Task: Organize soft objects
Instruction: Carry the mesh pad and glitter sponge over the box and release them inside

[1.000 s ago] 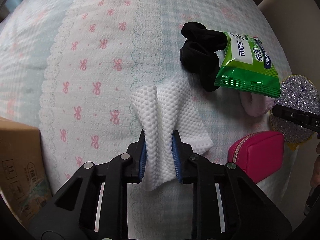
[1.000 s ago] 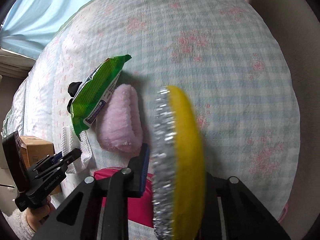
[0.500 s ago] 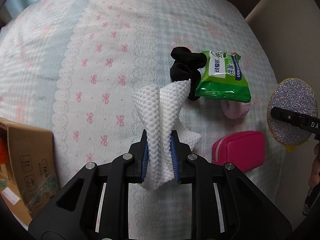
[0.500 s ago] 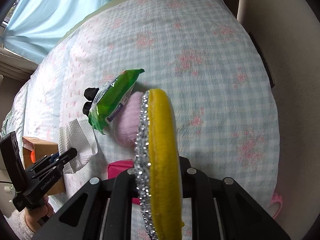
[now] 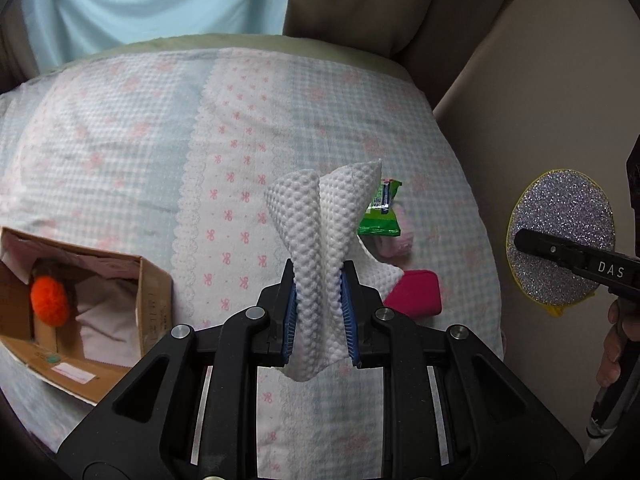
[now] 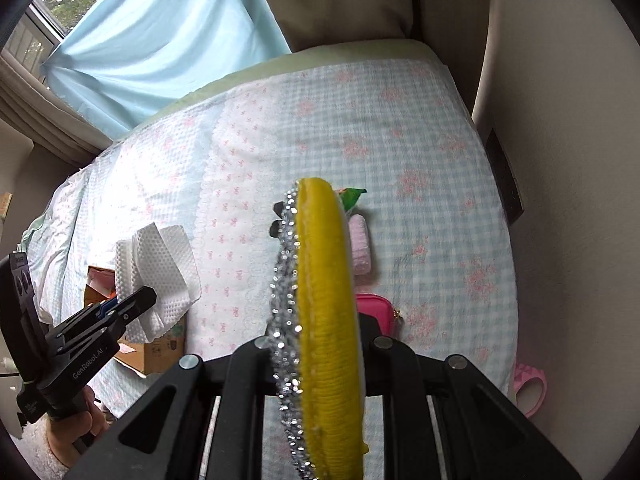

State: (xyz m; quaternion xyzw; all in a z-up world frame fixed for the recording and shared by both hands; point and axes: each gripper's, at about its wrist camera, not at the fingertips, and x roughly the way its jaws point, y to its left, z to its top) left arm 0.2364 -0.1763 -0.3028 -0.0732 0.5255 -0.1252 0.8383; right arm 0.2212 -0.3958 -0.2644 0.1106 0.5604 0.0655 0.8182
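Note:
My left gripper (image 5: pixel 318 312) is shut on a white dimpled cloth (image 5: pixel 320 240), which hangs bunched between the blue pads, well above the bed. The same cloth (image 6: pixel 158 272) shows at the left of the right wrist view. My right gripper (image 6: pixel 320 344) is shut on a round scrub pad (image 6: pixel 324 300), yellow on one face and silver glitter on the other, held edge-on. In the left wrist view the scrub pad (image 5: pixel 560 236) shows its glitter face at the right. On the bed lie a green wipes pack (image 5: pixel 380 216), a pink fluffy roll (image 6: pixel 359 246), a magenta pouch (image 5: pixel 416 294) and a black item (image 6: pixel 276 220).
An open cardboard box (image 5: pixel 152 296) with an orange pompom (image 5: pixel 49 302) inside sits at the bed's left edge. The checked bedspread (image 5: pixel 120 152) stretches away from me. A beige padded wall (image 6: pixel 560 120) runs along the right. A pink ring (image 6: pixel 530 390) lies by the bed's right edge. Blue curtain (image 6: pixel 160 40) behind.
Both grippers have risen well above the bed with their loads, so the bed's items look smaller. The cloth has come fully off the bedspread. The cardboard box has come into fuller view.

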